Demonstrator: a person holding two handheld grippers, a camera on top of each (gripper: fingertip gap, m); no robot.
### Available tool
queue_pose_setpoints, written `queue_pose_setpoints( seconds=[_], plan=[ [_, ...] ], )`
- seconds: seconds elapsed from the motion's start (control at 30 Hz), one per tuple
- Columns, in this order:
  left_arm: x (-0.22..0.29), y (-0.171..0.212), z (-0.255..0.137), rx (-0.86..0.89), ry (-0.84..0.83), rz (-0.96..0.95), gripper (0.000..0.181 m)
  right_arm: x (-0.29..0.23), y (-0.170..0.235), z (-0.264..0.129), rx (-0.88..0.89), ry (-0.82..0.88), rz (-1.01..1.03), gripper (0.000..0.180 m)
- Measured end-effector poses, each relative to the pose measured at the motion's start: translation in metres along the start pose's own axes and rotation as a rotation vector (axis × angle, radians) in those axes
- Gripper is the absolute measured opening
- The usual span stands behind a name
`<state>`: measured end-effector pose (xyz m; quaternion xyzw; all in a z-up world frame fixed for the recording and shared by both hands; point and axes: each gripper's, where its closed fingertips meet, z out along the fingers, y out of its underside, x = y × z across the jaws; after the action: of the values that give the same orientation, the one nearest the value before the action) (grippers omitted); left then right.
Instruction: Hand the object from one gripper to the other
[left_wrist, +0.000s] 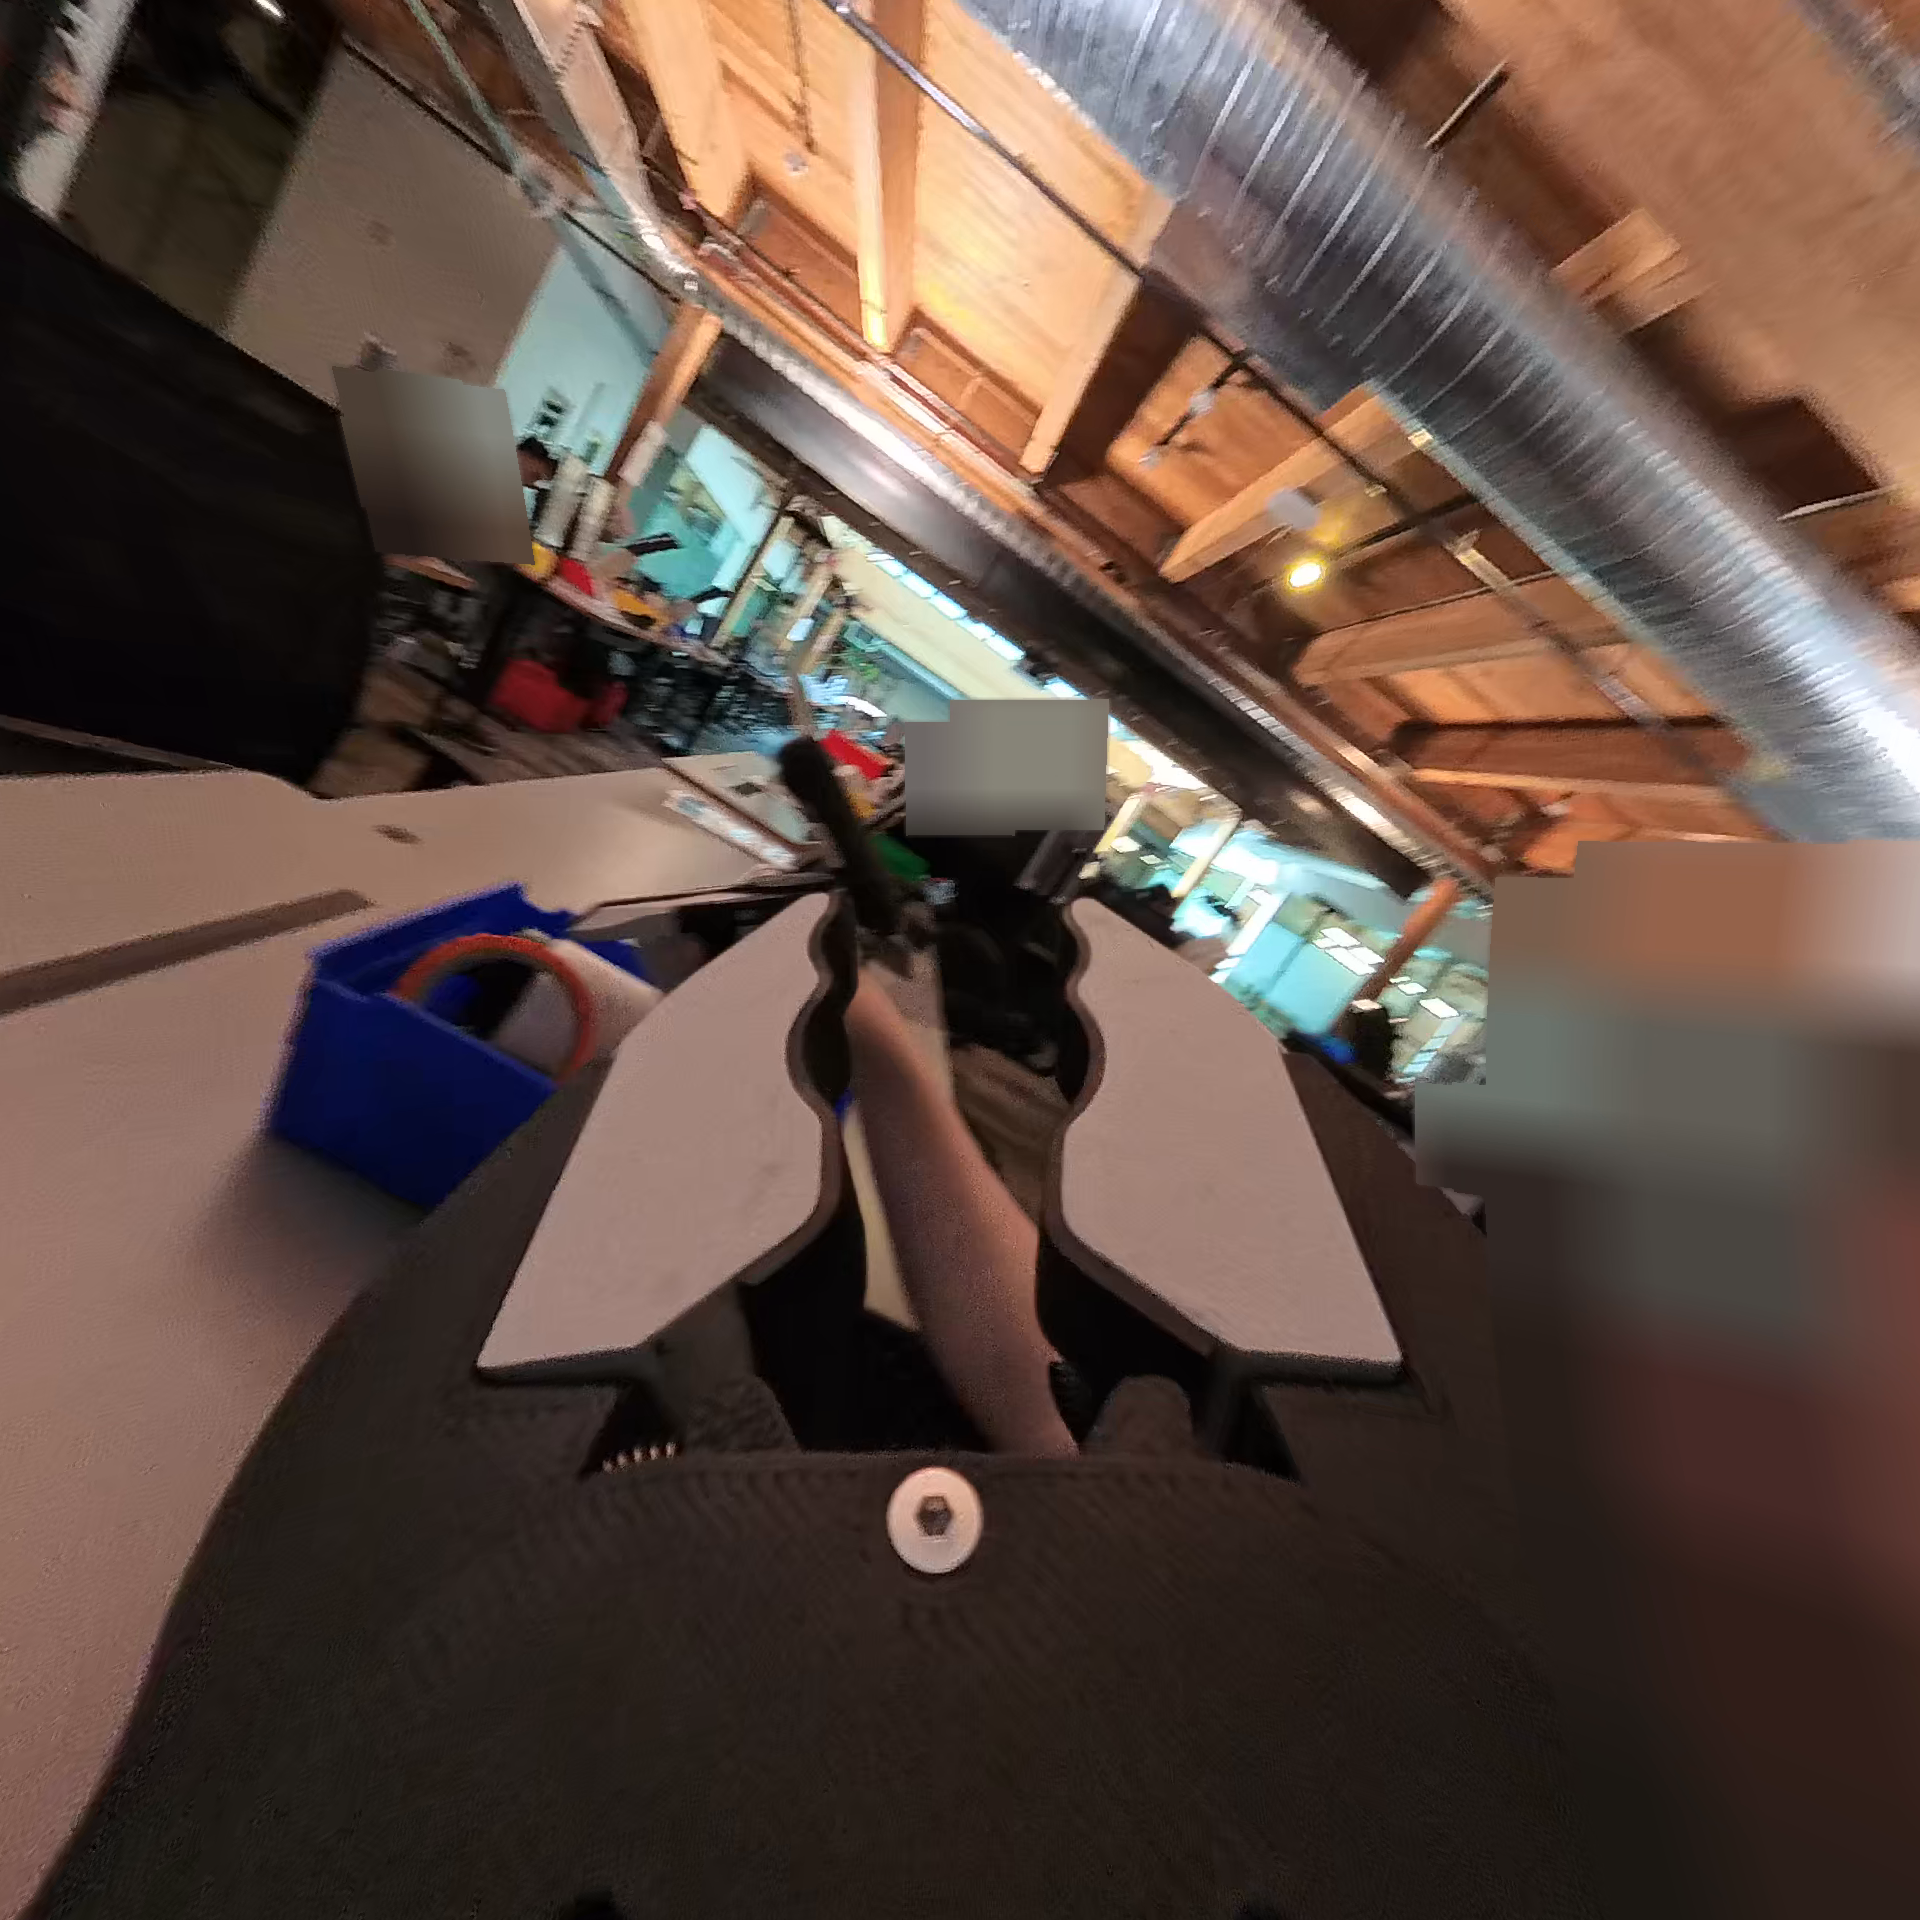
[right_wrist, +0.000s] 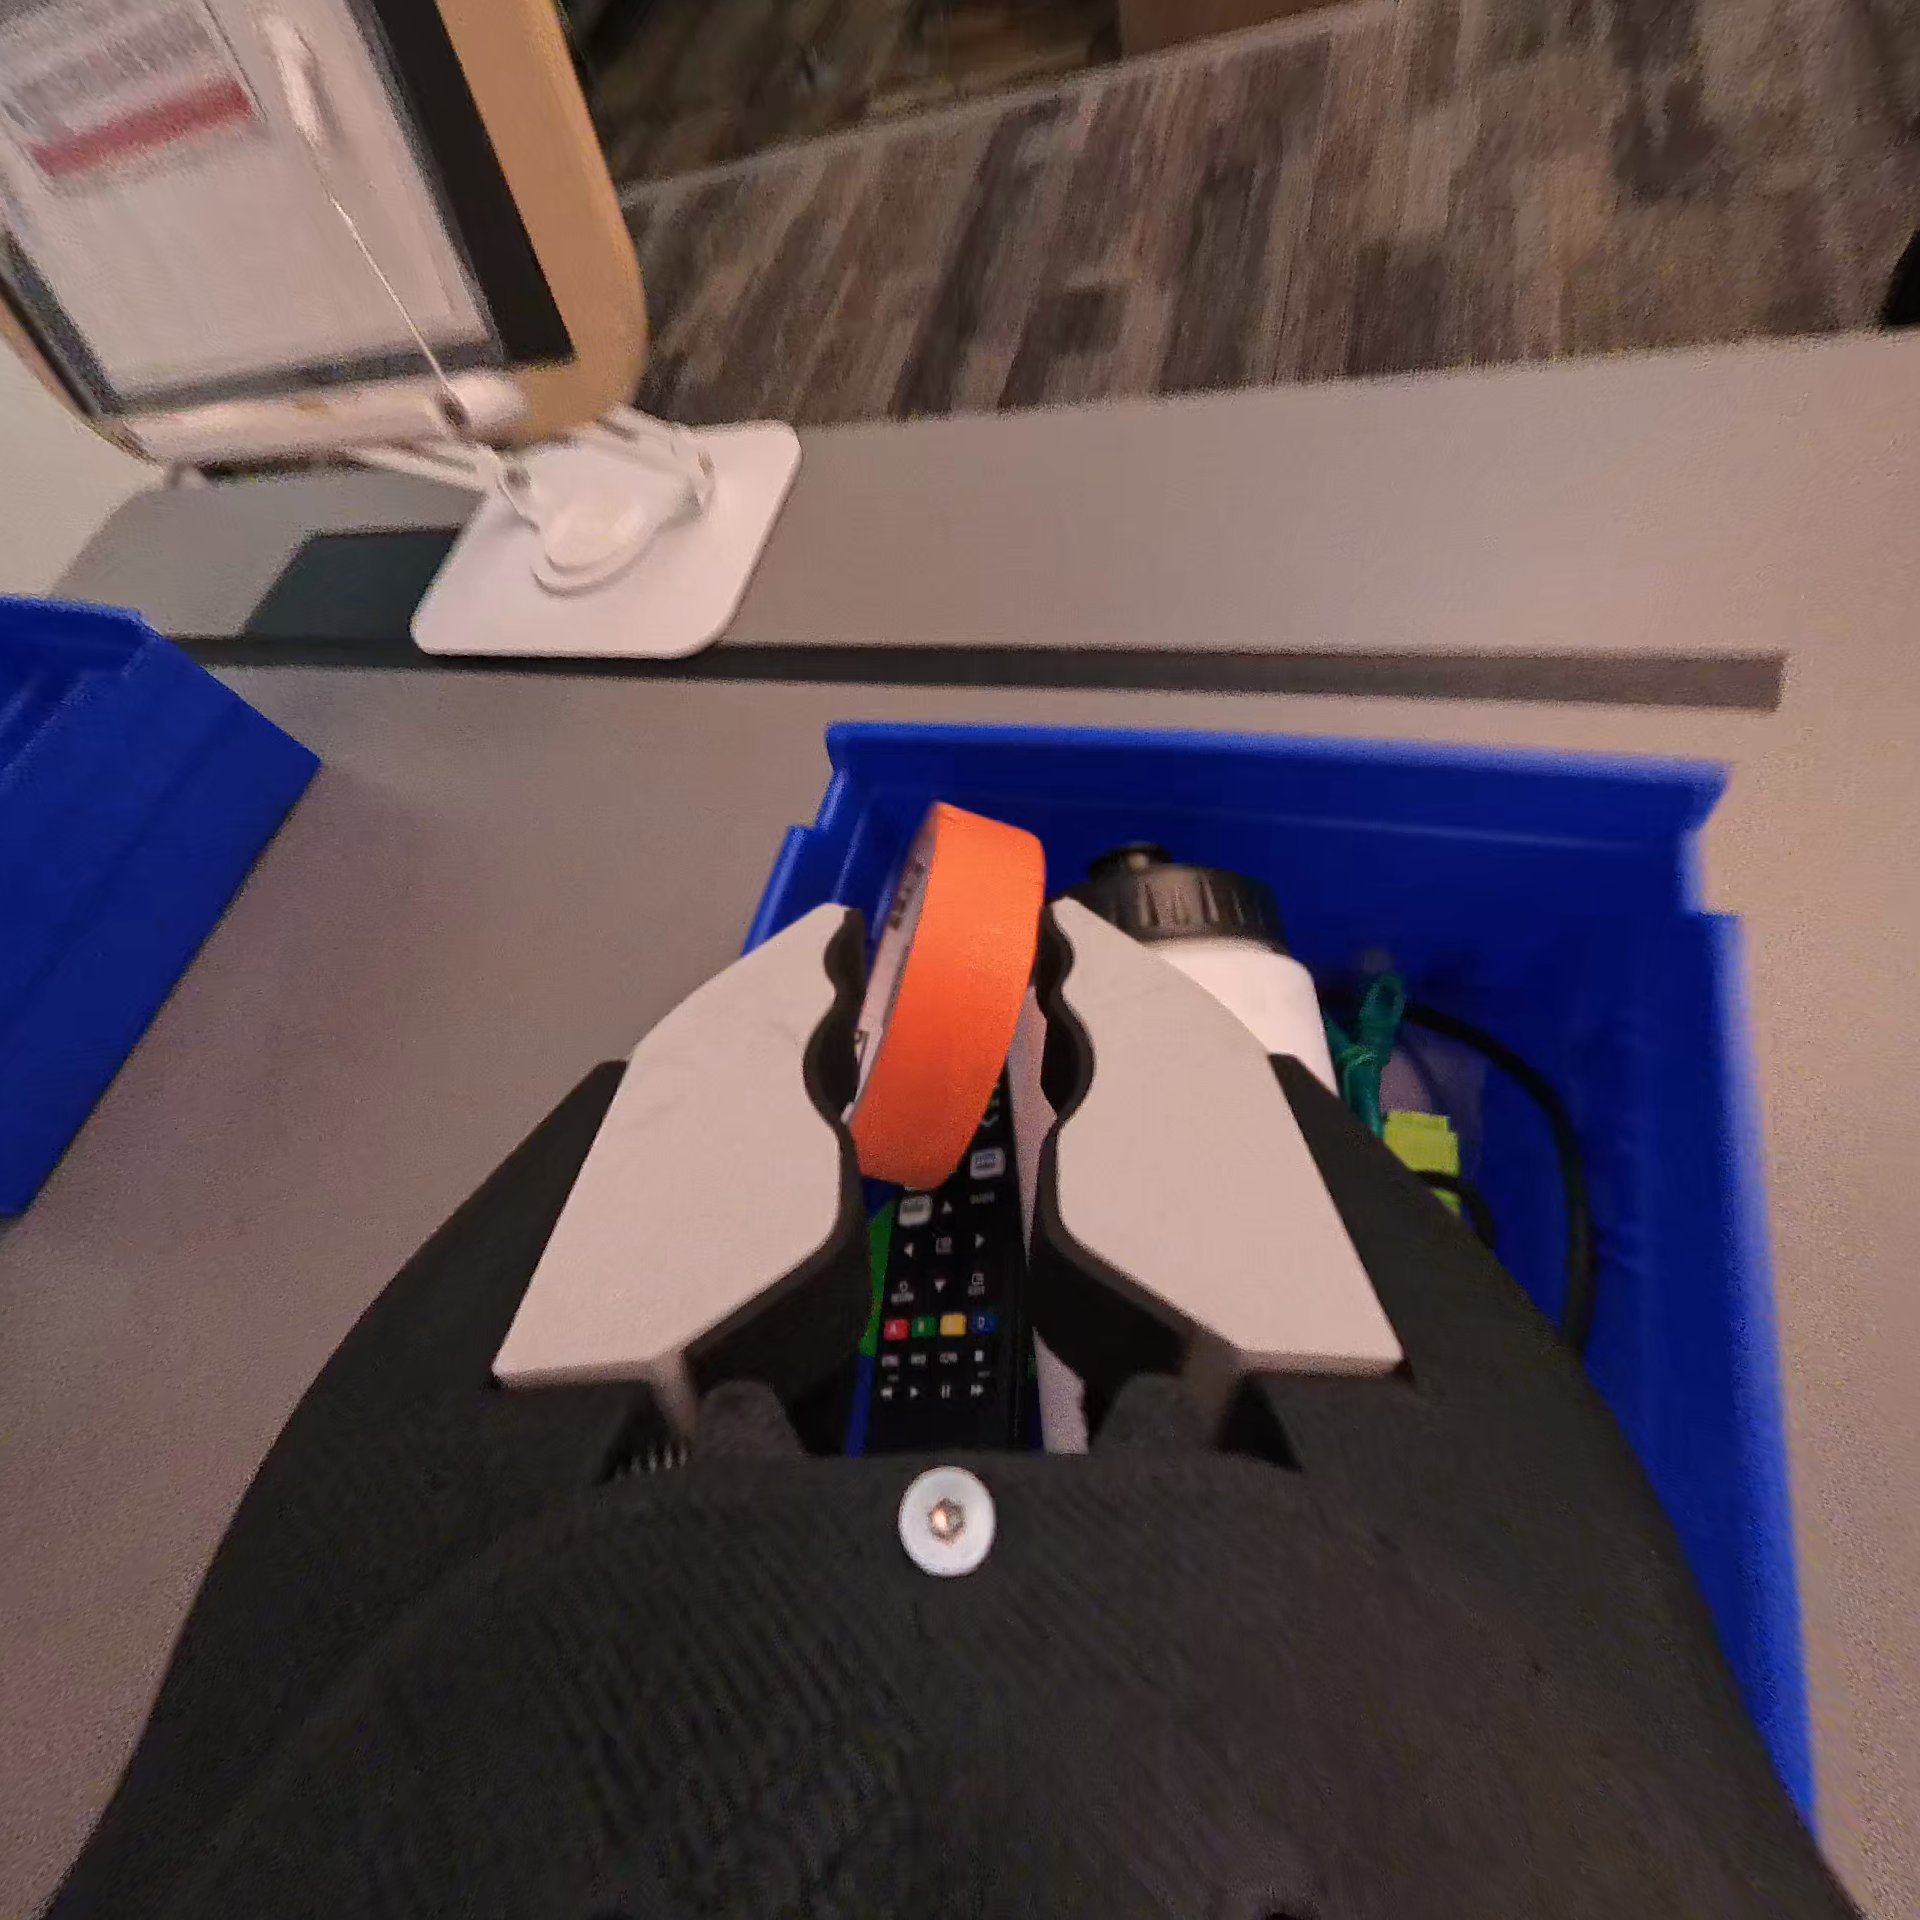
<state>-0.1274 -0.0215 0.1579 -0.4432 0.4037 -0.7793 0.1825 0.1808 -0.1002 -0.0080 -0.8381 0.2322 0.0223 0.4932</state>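
Note:
An orange tape roll stands on edge, tilted, in a blue bin. My right gripper is over the bin, and its fingers press both flat sides of the roll, shut on it. In the left wrist view the same bin sits on the table at the left, with the roll's orange arc showing above its wall. My left gripper is open and empty, tilted up toward the ceiling, to the right of the bin. A person's forearm shows between its fingers.
The bin also holds a black remote, a white bottle with a black cap and a green cord. A second blue bin stands at the left. A screen on a white stand is behind, on the grey table.

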Motion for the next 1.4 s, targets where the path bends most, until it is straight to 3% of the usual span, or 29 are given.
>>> queue_pose_setpoints(
  seconds=[0.2,0.33,0.4,0.47,0.63,0.8,1.13,1.27,1.4],
  plan=[
    [-0.031,-0.025,-0.056,-0.144,-0.39,0.292,0.043,-0.019,-0.045,-0.061,0.257,-0.108,-0.014,0.035],
    [-0.09,-0.022,-0.143,-0.432,-0.889,0.44,0.052,-0.024,-0.06,-0.097,0.357,-0.117,-0.028,0.036],
    [-0.121,-0.015,-0.195,-0.574,-1.13,0.392,0.053,-0.024,-0.064,-0.11,0.388,-0.105,-0.035,0.036],
    [-0.147,0.0,-0.235,-0.679,-1.26,0.237,0.053,-0.024,-0.066,-0.119,0.409,-0.098,-0.037,0.037],
    [-0.195,0.049,-0.288,-0.896,-1.332,-0.037,0.046,-0.019,-0.062,-0.118,0.395,-0.092,-0.021,0.038],
    [-0.217,0.078,-0.31,-1.064,-1.344,-0.099,0.043,-0.014,-0.055,-0.107,0.344,-0.092,-0.001,0.04],
    [-0.244,0.095,-0.324,-1.113,-1.355,-0.114,0.039,-0.014,-0.054,-0.104,0.336,-0.1,-0.001,0.04],
    [-0.246,0.099,-0.325,-1.12,-1.346,-0.129,0.026,-0.014,-0.054,-0.103,0.338,-0.105,0.006,0.04],
    [-0.243,0.098,-0.32,-1.092,-1.313,-0.164,0.024,-0.015,-0.054,-0.102,0.332,-0.106,0.002,0.04]
  ],
)
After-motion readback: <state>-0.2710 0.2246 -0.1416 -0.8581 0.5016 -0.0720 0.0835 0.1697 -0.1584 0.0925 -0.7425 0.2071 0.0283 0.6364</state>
